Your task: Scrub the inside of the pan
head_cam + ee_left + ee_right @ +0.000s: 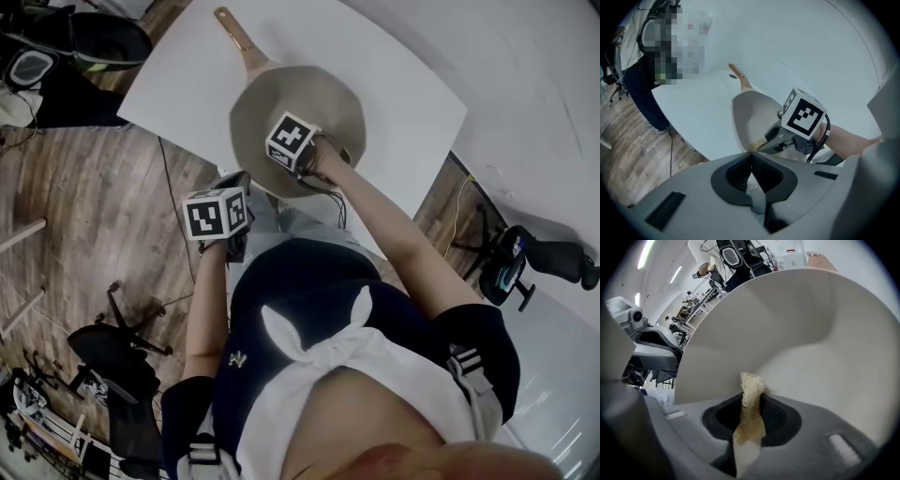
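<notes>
Pan: beige, on the white desk, upper centre of the head view, with its handle running to the upper left, away from the person. Right tongs: clamped on a frayed yellowish scouring pad, pointing steeply down inside the bowl at its near, lower-right side; the rest of the pan floor lies ahead, toward the handle. Left tongs: closed on nothing, held off the desk's near edge at the pan's lower left, so the right hand is nearer.
</notes>
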Action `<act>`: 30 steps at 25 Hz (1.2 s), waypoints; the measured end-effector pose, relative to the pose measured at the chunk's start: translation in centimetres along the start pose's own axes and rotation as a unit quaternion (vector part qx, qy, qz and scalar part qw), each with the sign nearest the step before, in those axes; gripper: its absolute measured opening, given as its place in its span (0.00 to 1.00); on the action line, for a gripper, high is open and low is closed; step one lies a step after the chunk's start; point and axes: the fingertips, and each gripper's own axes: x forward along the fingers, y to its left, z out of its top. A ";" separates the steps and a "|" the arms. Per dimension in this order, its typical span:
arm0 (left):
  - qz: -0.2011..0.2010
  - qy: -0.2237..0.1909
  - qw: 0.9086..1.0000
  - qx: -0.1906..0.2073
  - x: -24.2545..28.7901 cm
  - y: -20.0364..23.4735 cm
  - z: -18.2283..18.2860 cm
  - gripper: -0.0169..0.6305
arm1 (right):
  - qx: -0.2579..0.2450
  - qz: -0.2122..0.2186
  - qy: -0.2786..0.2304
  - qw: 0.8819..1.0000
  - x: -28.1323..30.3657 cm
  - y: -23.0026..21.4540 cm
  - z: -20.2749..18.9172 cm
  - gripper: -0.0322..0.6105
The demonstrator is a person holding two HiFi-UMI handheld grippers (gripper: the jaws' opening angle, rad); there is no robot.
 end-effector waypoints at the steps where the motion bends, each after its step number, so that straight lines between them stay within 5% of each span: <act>1: 0.000 0.000 1.000 0.000 0.0 0.0 0.0 0.03 | 0.001 0.001 -0.001 1.000 0.0 0.0 0.1 0.20; 16: -0.002 0.001 1.000 -0.003 0.0 0.0 0.1 0.03 | -0.012 -0.019 0.007 1.000 -0.4 -1.3 1.6 0.20; 24: -0.001 0.002 1.000 -0.001 0.0 -0.1 -0.1 0.03 | -0.059 -0.077 -0.023 0.995 -1.4 -3.0 3.3 0.20; 30: -0.002 0.002 1.000 0.000 -0.2 -0.1 0.0 0.03 | -0.050 -0.091 -0.034 0.994 -1.9 -3.9 3.4 0.23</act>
